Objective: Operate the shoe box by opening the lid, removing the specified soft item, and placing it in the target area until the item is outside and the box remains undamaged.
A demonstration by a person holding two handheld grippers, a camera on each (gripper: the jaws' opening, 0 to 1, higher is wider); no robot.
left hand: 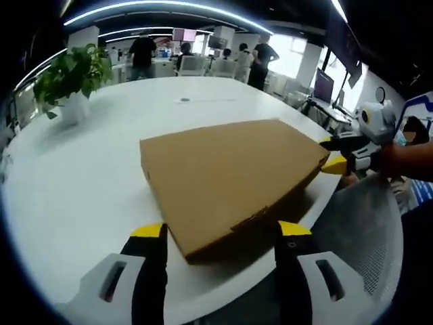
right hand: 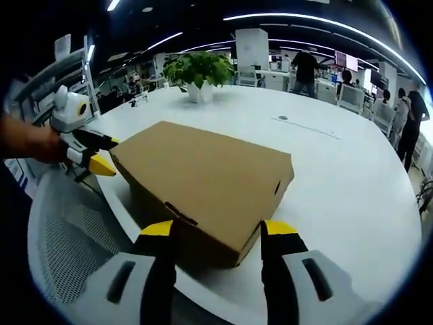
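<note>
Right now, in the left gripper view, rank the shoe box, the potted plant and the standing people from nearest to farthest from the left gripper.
1. Shoe box: closed, on the table just ahead of the left gripper.
2. Potted plant: far left on the table.
3. Standing people: beyond the table, at the back.

no readable text, plain brown shoe box (left hand: 230, 176) bears no legible label

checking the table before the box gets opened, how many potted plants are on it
1: a potted plant stands on the white table beyond the closed cardboard box; the right gripper view shows it too. Others may be out of frame.
</note>
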